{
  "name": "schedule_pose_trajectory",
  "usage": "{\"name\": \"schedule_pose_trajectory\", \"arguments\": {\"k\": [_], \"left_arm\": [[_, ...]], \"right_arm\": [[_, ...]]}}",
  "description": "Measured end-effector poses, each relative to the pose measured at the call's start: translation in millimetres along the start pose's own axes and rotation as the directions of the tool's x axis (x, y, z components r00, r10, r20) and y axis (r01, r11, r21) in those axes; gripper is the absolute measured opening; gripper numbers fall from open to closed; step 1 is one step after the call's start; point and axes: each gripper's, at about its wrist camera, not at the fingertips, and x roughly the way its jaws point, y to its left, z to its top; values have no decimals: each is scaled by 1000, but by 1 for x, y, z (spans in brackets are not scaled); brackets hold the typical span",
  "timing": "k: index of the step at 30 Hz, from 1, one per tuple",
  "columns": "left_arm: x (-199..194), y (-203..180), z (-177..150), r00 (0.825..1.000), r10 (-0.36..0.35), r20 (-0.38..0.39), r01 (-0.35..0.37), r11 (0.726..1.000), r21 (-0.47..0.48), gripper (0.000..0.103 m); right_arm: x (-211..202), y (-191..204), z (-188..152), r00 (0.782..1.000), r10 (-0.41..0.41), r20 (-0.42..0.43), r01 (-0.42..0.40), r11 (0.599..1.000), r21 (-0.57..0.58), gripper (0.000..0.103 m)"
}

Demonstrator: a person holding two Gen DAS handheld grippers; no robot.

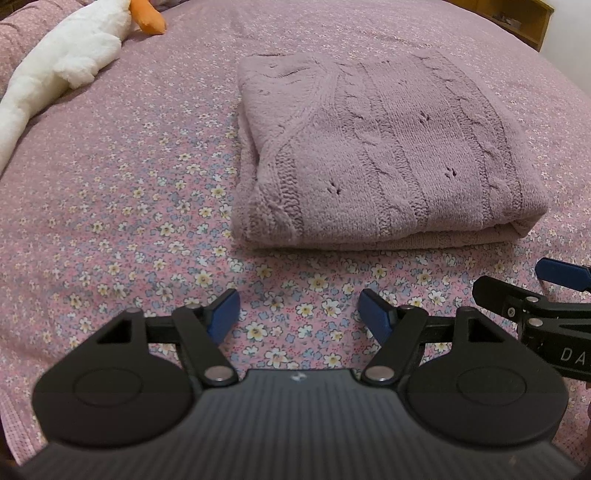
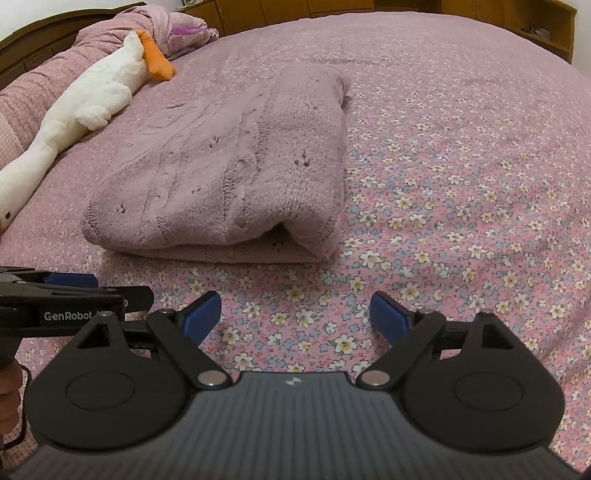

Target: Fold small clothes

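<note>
A mauve cable-knit sweater (image 1: 384, 147) lies folded into a thick rectangle on the floral bedspread (image 1: 122, 192). It also shows in the right wrist view (image 2: 236, 173), ahead and to the left. My left gripper (image 1: 299, 312) is open and empty, hovering over the bedspread just short of the sweater's near edge. My right gripper (image 2: 295, 314) is open and empty, also short of the sweater, off its right corner. Each gripper shows at the edge of the other's view: the right one (image 1: 554, 291), the left one (image 2: 70, 291).
A white plush goose (image 2: 85, 99) with an orange beak lies along the left side of the bed, also in the left wrist view (image 1: 62, 62). A rolled quilt (image 2: 44, 74) and wooden headboard sit behind it. Wooden cabinets (image 2: 517, 18) stand past the far edge.
</note>
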Motion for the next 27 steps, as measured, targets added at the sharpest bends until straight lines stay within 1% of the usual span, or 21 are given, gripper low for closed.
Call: {"name": "schedule_pose_trajectory", "arguments": {"k": [27], "left_arm": [[-2,7,-1,1000,1,9,-1,1000,-6,73]], "right_arm": [[1,0,0,1000,2,0,-2,1000,3,93]]}}
